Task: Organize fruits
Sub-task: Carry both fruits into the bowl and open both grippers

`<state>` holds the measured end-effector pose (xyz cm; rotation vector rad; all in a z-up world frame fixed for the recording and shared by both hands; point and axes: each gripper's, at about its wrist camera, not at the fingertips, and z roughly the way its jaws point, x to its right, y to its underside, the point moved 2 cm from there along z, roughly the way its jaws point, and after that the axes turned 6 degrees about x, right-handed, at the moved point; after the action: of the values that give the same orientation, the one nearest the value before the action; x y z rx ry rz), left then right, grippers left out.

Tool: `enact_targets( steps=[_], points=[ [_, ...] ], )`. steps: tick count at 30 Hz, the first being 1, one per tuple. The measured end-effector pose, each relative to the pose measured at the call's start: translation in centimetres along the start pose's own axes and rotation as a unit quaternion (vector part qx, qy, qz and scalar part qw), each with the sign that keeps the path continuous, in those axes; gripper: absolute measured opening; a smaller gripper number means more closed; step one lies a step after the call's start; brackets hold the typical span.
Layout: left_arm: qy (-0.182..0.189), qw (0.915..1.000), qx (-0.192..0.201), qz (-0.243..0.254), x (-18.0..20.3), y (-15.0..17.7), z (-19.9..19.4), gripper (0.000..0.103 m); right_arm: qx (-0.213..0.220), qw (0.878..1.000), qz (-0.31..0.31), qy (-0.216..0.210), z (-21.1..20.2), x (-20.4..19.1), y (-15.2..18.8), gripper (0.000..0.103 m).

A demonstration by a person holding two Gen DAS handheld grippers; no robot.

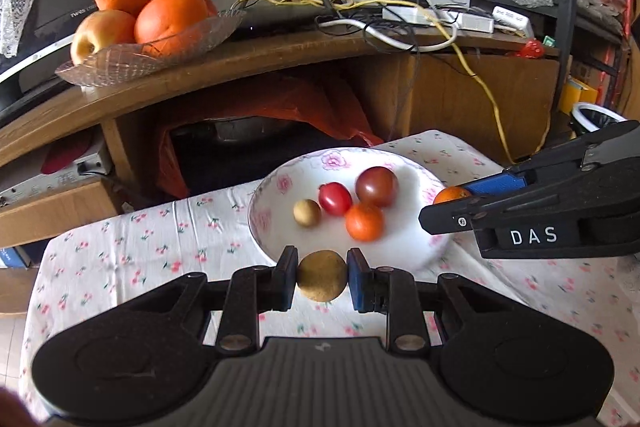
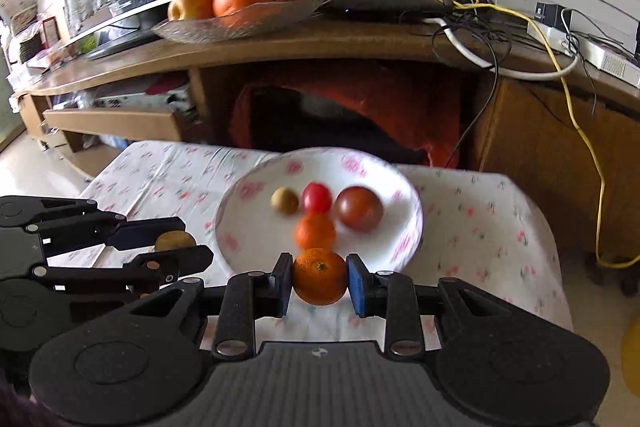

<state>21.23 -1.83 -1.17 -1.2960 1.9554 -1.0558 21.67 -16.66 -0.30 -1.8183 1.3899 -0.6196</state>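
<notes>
Gripping a small brown fruit [image 1: 322, 275], the left gripper [image 1: 322, 277] has its two fingers [image 1: 286, 277] pressed against either side of it, just at the near rim of the white flowered bowl [image 1: 280, 183]. The right gripper [image 2: 320, 277] is clenched in the same way on a small orange [image 2: 320, 275], which also sits at the near edge of the bowl, held above the flowered cloth [image 2: 480, 227] that covers the desk.

Inside the bowl lie four fruits close together: a small tan fruit [image 1: 307, 213], a red tomato [image 1: 335, 199], a darker, larger tomato [image 1: 377, 186] and another small orange [image 1: 364, 222] nearest the front (the bowl and its contents are somewhat blurred in both views).

From the left wrist camera the right gripper [image 1: 448, 205] comes in from the right side, its orange [image 1: 452, 194] showing between the tips just beside the bowl's right rim. From the right wrist camera the left gripper [image 2: 180, 247] reaches in from the left, with the brown fruit [image 2: 175, 241] between its tips, just beside the bowl's left rim.

Behind the desk stands a wooden shelf unit [image 1: 280, 51]. On its top rests a glass dish [image 1: 120, 63] piled with large oranges [image 1: 172, 17] and an apple [image 1: 102, 35], next to a router [image 1: 288, 15] and a tangle of cables [image 1: 400, 27].
</notes>
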Motion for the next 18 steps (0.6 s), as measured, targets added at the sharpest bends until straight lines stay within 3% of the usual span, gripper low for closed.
enact_targets(
  steps=[8,18],
  points=[
    [-0.008,0.9999,-0.011,0.0,-0.6,-0.1,3.5,0.035,-0.011,1.0,0.007,0.0,3.0,1.2,0.1,0.025],
    [-0.007,0.9999,-0.004,-0.012,-1.1,-0.6,3.3,0.04,0.001,1.0,0.025,-0.002,3.2,2.1,-0.1,0.036]
  ],
)
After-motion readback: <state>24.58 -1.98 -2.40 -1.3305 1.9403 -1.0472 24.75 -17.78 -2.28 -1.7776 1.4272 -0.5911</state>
